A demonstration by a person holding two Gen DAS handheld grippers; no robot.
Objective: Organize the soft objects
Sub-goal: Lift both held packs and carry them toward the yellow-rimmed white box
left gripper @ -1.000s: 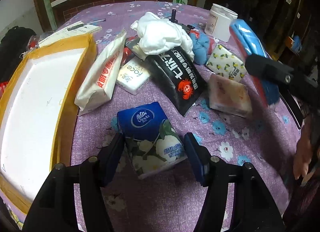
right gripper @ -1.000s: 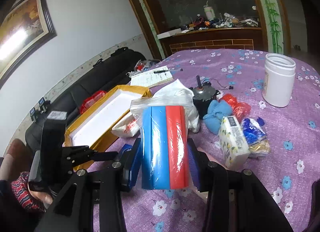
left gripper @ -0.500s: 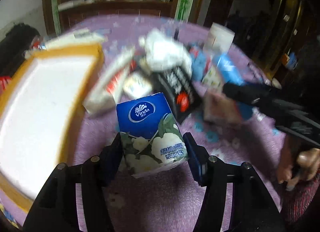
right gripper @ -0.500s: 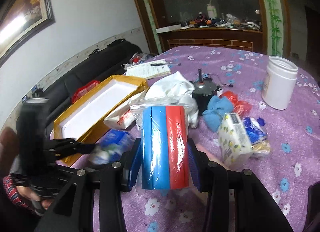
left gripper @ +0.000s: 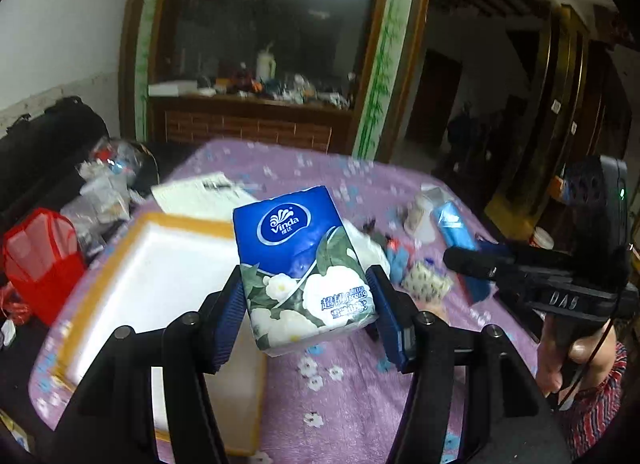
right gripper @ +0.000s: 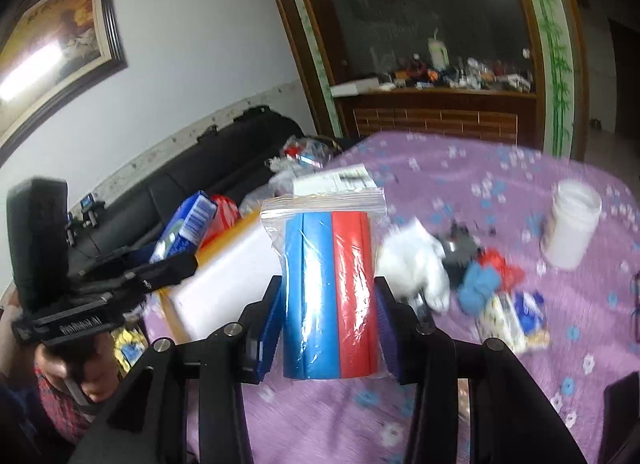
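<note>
Behind tissue pack [left gripper: 304,264], table items [left gripper: 416,260] blurred, partly hidden.

Both grippers are up in the air, angled down a bit. Left gripper [left gripper: 306,304] has its jaws clamped on a pack, right gripper [right gripper: 328,318] clamped on a bagged bundle.

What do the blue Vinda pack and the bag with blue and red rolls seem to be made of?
Vinda pack: glossy printed plastic film, probably over soft tissue; it shows highlights. Bag of rolls: clear, shiny, wrinkled plastic with a zip strip on top; the rolls inside look matte, perhaps foam.
</note>
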